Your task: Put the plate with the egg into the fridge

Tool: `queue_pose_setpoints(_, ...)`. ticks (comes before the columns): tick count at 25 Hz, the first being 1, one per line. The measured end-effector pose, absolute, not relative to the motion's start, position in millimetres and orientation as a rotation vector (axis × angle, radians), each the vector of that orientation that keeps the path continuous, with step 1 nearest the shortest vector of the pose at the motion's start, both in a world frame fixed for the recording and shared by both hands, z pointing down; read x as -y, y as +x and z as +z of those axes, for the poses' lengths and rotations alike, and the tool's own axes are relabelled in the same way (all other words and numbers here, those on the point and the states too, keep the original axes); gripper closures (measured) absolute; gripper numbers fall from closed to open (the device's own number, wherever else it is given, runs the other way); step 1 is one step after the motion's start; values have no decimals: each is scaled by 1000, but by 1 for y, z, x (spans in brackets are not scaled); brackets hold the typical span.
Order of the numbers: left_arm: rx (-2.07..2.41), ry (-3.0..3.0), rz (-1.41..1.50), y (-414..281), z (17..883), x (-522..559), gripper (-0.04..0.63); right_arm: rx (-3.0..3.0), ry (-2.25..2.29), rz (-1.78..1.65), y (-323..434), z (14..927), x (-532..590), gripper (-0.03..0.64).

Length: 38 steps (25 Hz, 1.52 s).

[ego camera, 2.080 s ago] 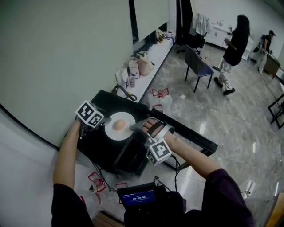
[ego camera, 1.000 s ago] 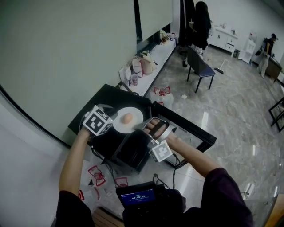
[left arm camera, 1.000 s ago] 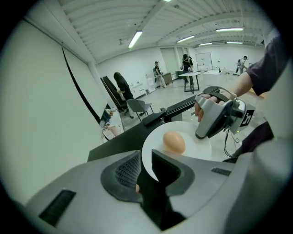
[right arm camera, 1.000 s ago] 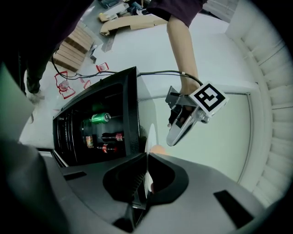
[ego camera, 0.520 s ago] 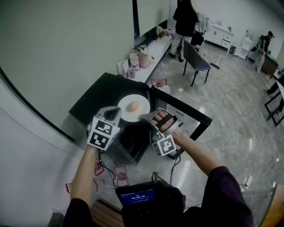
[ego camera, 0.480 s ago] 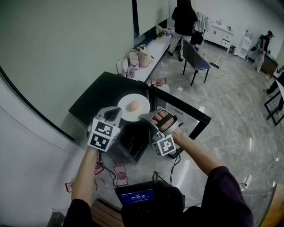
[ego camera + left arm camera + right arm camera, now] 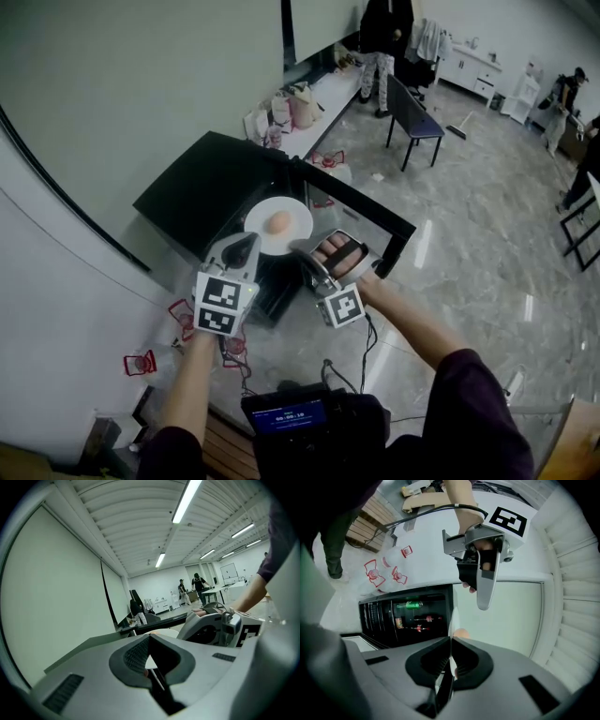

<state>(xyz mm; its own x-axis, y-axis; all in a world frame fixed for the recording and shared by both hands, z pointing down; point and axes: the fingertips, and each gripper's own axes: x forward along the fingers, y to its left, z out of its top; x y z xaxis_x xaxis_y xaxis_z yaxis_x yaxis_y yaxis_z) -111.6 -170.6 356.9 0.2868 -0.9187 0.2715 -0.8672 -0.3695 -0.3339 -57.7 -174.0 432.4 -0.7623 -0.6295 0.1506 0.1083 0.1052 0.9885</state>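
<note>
The left gripper (image 7: 246, 247), smooth grey plastic with ribbed pads, is closed tight on nothing, its tip just beside the plate (image 7: 292, 212). The right gripper (image 7: 302, 249) pinches the rim of this round, glossy white plate, held above the front edge of the black fridge (image 7: 187, 192). A peach oval egg (image 7: 278, 222) sits at the plate's middle. Only the right gripper view shows the fridge's shelves (image 7: 393, 620), which hold drinks.
</note>
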Motion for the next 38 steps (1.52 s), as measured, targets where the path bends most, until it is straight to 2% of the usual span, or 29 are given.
queue_pose_setpoints(9, -1847, -2367, -533, -63, 400, 123, 586, 1853, 427, -1698, -5, 468, 135, 595)
queue_pose_setpoints(15, -1854, -2368, -490, -56, 396, 109, 586, 1861, 437, -1699, -2, 467, 126, 595)
queue_pose_setpoints(28, -1973, -2377, -485, -114, 476, 110, 586, 1831, 393, -1660, -81, 538, 152, 595)
queue_pose_setpoints(38, -2211, -2298, -495, -162, 603, 175, 586, 1865, 363, -1706, -163, 639, 228, 595)
